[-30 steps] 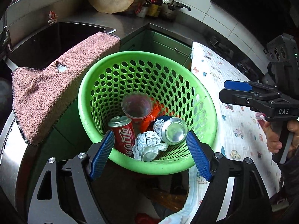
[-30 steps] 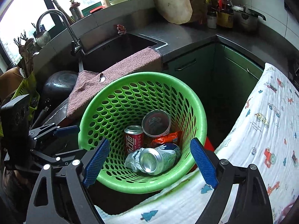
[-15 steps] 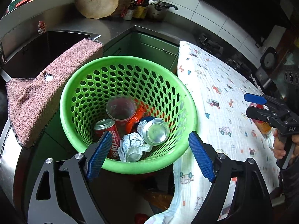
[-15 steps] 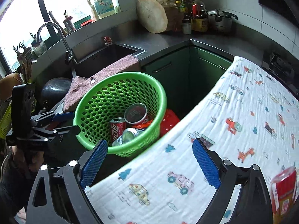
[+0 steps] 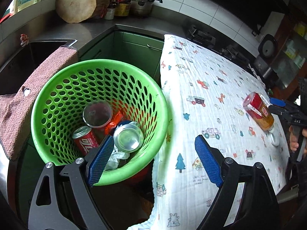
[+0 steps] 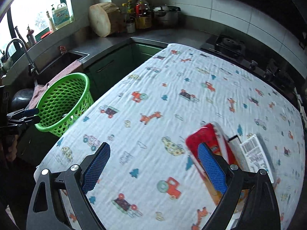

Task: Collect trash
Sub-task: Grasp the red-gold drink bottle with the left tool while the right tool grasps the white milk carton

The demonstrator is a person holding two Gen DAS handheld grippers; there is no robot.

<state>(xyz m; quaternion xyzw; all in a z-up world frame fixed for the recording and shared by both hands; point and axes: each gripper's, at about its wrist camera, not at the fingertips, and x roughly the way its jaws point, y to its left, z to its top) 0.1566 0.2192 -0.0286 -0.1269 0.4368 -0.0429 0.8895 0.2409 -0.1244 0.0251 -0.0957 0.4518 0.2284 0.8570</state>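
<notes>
Right hand-held gripper [image 6: 153, 166] spread over table, beside bottle [image 6: 213, 153]

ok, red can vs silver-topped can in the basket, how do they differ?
The red can stands roughly upright, its red printed side showing; the silver-topped can lies tilted, its round end facing the camera, its body blue. The silver-topped can rests on crumpled paper. Both sit inside the green basket.
</notes>
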